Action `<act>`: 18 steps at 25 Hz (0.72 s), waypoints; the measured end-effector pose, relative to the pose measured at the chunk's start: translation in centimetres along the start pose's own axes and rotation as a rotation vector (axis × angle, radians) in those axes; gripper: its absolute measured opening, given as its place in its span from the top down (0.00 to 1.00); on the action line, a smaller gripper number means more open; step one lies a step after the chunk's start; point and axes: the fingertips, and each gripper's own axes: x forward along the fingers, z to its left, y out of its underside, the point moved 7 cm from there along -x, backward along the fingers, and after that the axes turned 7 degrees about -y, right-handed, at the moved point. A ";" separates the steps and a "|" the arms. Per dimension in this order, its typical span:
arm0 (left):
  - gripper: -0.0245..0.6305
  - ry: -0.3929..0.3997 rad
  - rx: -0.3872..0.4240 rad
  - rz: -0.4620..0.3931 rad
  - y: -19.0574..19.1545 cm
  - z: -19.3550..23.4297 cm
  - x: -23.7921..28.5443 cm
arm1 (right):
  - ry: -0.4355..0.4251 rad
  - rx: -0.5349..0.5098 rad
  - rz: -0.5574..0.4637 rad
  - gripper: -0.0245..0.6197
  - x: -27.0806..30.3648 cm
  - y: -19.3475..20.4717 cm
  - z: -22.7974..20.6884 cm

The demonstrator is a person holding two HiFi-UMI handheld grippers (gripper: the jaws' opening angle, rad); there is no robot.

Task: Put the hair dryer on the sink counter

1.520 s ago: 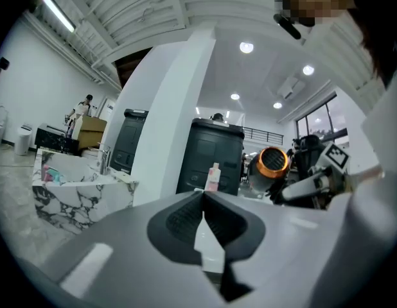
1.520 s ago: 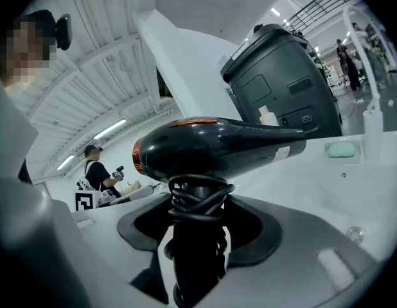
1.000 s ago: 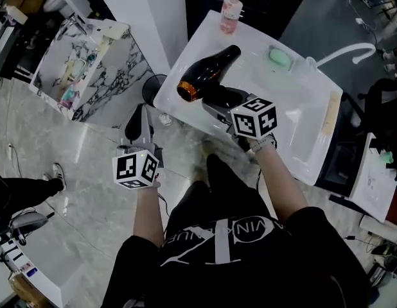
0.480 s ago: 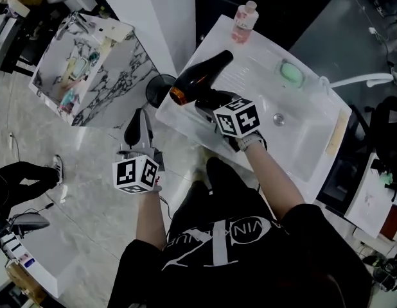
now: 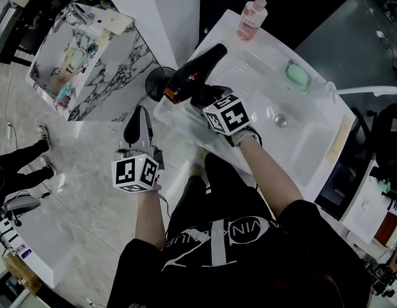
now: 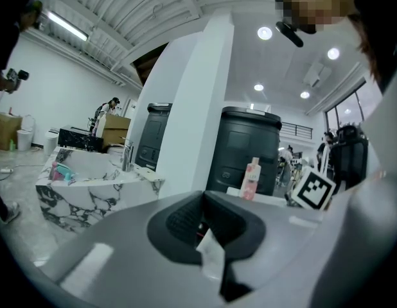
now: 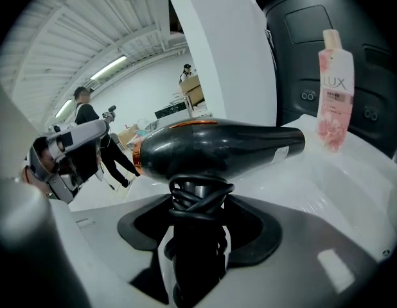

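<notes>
A black hair dryer [image 5: 193, 74] with an orange rim lies level over the near left corner of the white sink counter [image 5: 259, 59], its orange end past the edge. My right gripper [image 5: 202, 97] is shut on its cord-wrapped handle [image 7: 197, 201]. I cannot tell whether the dryer body [image 7: 218, 147] touches the counter. My left gripper [image 5: 137, 117] hangs over the floor left of the counter. Its jaws [image 6: 208, 236] are together with nothing held.
A pink bottle [image 5: 252, 18] stands at the counter's far left corner, a green soap [image 5: 297, 76] and a faucet [image 5: 365, 90] near the basin [image 5: 295, 130]. A marble vanity [image 5: 83, 50], a white pillar [image 5: 166, 11] and a round black object [image 5: 158, 82] lie left.
My right gripper has carried the hair dryer leftward to the counter's near left corner and lower. My left gripper has shifted only a little.
</notes>
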 end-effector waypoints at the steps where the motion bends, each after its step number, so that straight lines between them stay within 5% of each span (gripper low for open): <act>1: 0.96 -0.003 0.000 0.001 0.0 0.0 0.0 | 0.005 -0.004 0.006 0.56 0.2 0.0 0.0; 18: 0.96 0.007 -0.003 0.013 0.5 -0.2 0.4 | 0.029 0.031 -0.013 0.55 0.9 0.4 -0.5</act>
